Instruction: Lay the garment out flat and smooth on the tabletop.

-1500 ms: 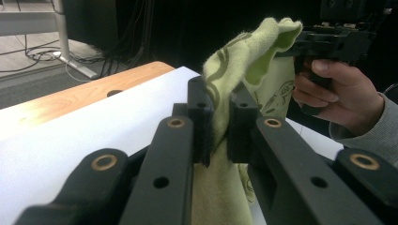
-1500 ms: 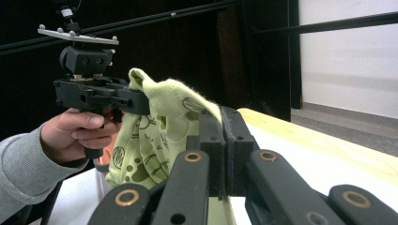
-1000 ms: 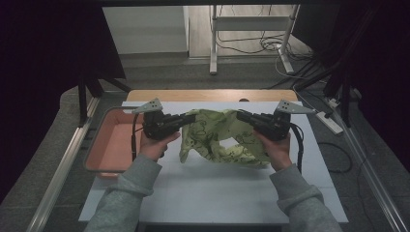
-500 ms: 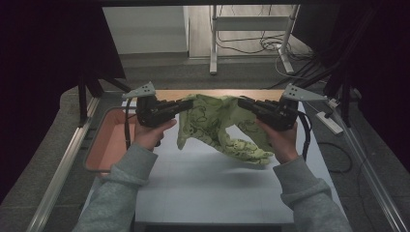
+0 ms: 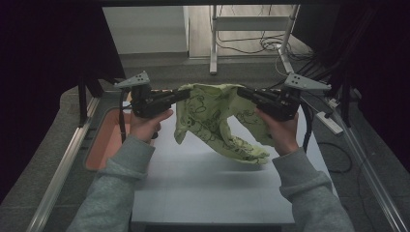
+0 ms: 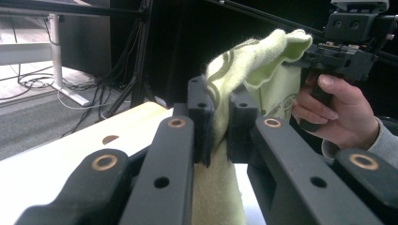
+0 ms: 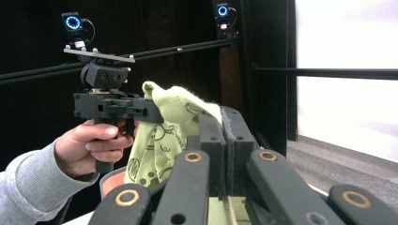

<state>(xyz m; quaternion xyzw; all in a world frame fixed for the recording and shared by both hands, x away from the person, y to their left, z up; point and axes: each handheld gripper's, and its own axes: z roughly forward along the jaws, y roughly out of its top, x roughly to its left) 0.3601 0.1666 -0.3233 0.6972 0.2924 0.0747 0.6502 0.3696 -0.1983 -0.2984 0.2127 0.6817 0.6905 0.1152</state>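
Observation:
A light green cloth (image 5: 212, 118) with dark printed patterns hangs in the air above the white table (image 5: 203, 188), stretched between both grippers. My left gripper (image 5: 186, 93) is shut on the cloth's left top edge; in the left gripper view the cloth (image 6: 220, 93) is pinched between the black jaws of that gripper (image 6: 219, 123). My right gripper (image 5: 240, 92) is shut on the cloth's right top edge, and the right gripper view shows its jaws (image 7: 220, 140) closed tight with green cloth (image 7: 173, 126) draped beside them. The cloth's lower corner droops toward the table at the right.
An orange tray (image 5: 104, 145) sits at the table's left side. Metal rails (image 5: 58, 174) run along both sides of the table. A white stand (image 5: 212, 43) and loose cables lie on the floor beyond the table's far edge.
Both grippers have risen with the cloth held between them. The cloth has come up off the table and now hangs spread out in the air.

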